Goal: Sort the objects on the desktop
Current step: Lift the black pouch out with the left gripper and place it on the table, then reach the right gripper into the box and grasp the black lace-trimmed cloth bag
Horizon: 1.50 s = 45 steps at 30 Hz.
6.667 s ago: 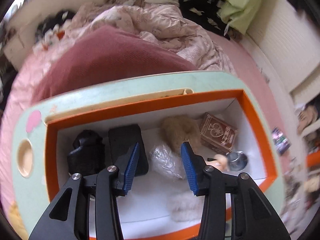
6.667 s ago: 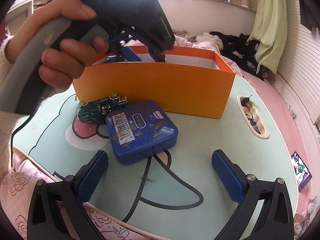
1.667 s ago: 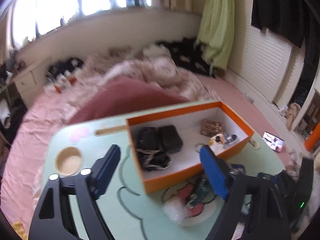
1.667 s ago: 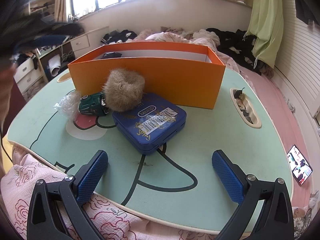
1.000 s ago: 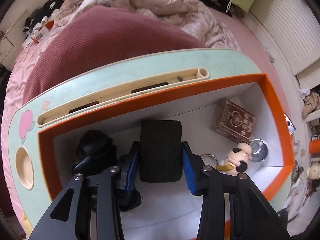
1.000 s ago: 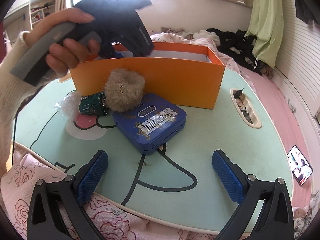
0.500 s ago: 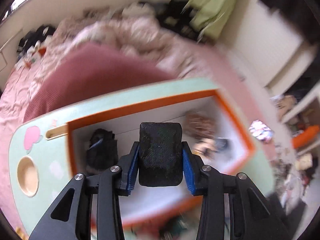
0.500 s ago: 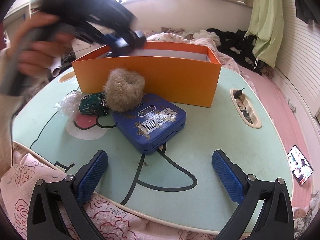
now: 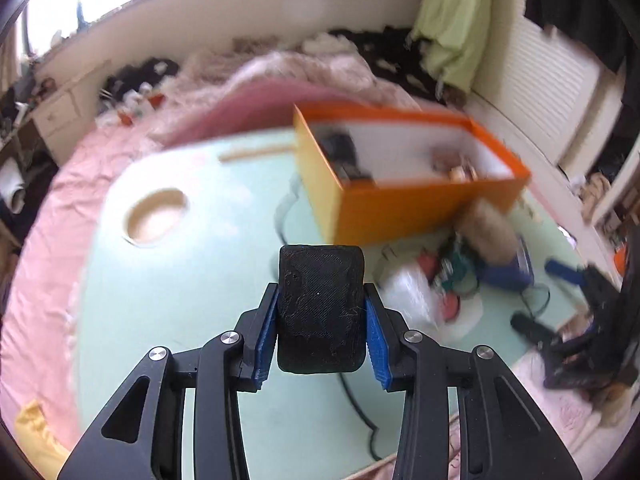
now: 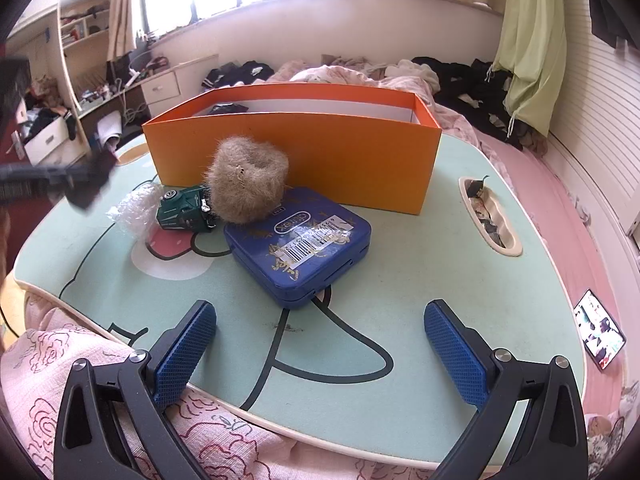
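The left gripper point(image 9: 321, 319) is clamped on a black pouch point(image 9: 321, 307), held above the green table point(image 9: 168, 288) at seven o'clock from the orange box point(image 9: 404, 204). The right gripper point(image 10: 320, 344) hangs with fingers wide apart, the blue tin point(image 10: 298, 242) at twelve o'clock.

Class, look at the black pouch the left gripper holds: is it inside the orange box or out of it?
Out. The black pouch sits clamped between the left gripper's fingers, above the green tabletop, clear of the orange box.
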Available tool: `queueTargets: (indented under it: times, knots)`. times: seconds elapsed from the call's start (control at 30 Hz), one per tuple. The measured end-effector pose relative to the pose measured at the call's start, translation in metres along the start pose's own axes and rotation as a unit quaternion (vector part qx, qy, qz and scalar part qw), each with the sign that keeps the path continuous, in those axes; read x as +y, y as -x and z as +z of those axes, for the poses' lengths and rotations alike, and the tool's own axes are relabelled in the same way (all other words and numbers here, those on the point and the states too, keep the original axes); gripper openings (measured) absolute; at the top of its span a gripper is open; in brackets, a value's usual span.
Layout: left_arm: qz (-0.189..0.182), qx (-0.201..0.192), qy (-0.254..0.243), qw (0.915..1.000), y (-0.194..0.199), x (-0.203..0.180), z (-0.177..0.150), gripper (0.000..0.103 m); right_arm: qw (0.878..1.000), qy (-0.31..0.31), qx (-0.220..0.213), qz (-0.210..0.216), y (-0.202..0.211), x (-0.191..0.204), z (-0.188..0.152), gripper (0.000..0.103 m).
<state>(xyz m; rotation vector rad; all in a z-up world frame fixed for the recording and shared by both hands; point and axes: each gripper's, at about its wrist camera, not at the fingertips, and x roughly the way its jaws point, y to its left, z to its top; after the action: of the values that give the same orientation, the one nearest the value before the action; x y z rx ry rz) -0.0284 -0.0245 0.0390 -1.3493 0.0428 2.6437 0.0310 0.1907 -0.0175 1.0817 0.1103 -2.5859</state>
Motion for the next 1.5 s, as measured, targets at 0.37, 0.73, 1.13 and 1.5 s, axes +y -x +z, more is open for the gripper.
queueTargets:
  times: [0.37, 0.73, 1.13, 1.5]
  knots:
    - [-0.002, -0.007, -0.005, 1.0000, -0.009, -0.031, -0.006, 0.054, 1.000, -0.001, -0.001, 0.000, 0.000, 0.000, -0.001, 0.103]
    - [0.027, -0.062, -0.024, 0.9974, 0.012, -0.019, -0.053, 0.077, 1.000, -0.001, -0.001, 0.000, 0.000, -0.001, -0.001, 0.103]
    - [0.063, -0.105, 0.008, 0.9924, -0.001, -0.020, -0.063, 0.103, 1.000, -0.001, -0.001, -0.005, 0.003, -0.001, -0.002, 0.103]
    - [0.061, -0.129, 0.003, 0.9898, -0.003, -0.019, -0.071, 0.103, 1.000, -0.014, -0.004, -0.020, 0.002, -0.011, 0.000, 0.103]
